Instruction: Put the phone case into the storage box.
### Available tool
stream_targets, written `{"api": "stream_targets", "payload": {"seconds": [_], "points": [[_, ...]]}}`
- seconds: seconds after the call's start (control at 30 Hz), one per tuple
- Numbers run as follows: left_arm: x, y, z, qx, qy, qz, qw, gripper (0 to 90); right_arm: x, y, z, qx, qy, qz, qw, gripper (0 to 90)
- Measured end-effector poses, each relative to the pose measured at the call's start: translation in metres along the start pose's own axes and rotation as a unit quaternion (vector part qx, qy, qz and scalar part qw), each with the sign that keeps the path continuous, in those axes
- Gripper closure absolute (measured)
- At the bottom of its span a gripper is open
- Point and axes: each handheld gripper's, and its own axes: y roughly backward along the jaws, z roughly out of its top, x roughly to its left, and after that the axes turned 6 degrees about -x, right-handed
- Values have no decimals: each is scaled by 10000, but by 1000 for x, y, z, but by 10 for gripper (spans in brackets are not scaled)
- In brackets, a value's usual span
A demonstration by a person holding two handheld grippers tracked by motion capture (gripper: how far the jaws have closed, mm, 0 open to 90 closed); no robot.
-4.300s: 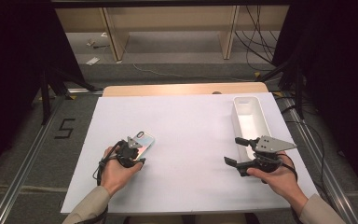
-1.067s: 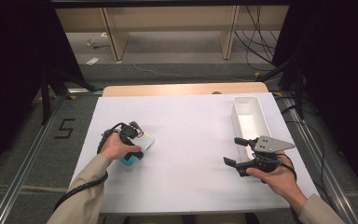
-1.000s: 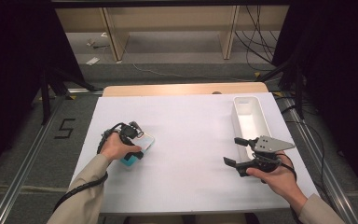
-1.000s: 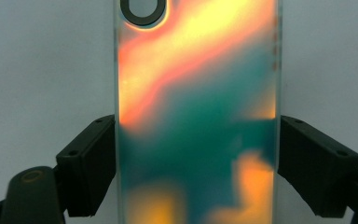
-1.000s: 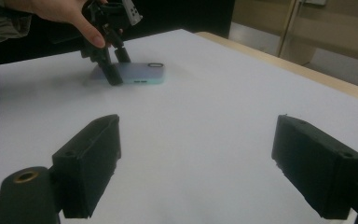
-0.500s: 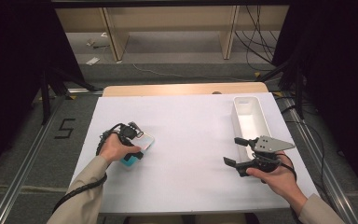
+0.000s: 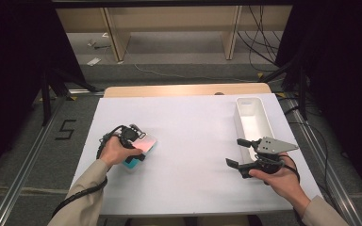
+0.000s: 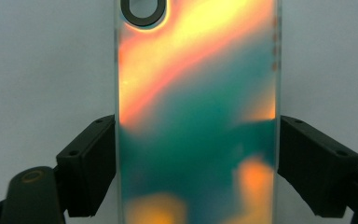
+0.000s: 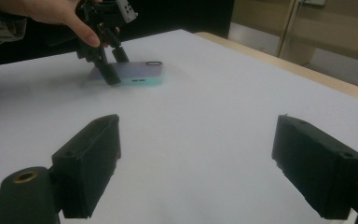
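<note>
My left gripper (image 8: 196, 172) clamps the phone case (image 8: 196, 116) flat on the bench (image 7: 193, 141); right gripper (image 9: 209, 172) apart, empty.

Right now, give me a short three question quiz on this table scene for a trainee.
1. True or false: the phone case lies inside the white bin.
2. Which gripper straddles the case: A left gripper, B right gripper?
3. What is between the right gripper's jaws?

Key:
1. False, it lies flat on the white table.
2. A, with a jaw at each long edge.
3. Nothing, they stand open above the table.
</note>
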Motion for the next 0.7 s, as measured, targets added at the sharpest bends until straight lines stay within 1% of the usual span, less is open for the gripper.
{"api": "stream_targets", "payload": {"seconds": [0.03,0.13,0.3,0.4,0.53,0.7], "points": [[-1,1,0,-34,49,-2,10000,172,0,0,0,-1,0,-1,10000,161],[-3,4,1,-99,17,2,9999,171,0,0,0,-2,1,-6,10000,160],[-6,11,3,-285,-10,19,9996,172,0,0,1,-10,-3,-6,10000,160],[-8,15,4,-442,6,34,9990,172,0,0,1,-24,14,-1,10000,159],[-11,18,3,-566,13,33,9984,171,0,0,1,-26,8,-12,10000,159],[-13,23,3,-795,69,27,9968,172,0,0,1,-32,3,-13,10000,158]]}}
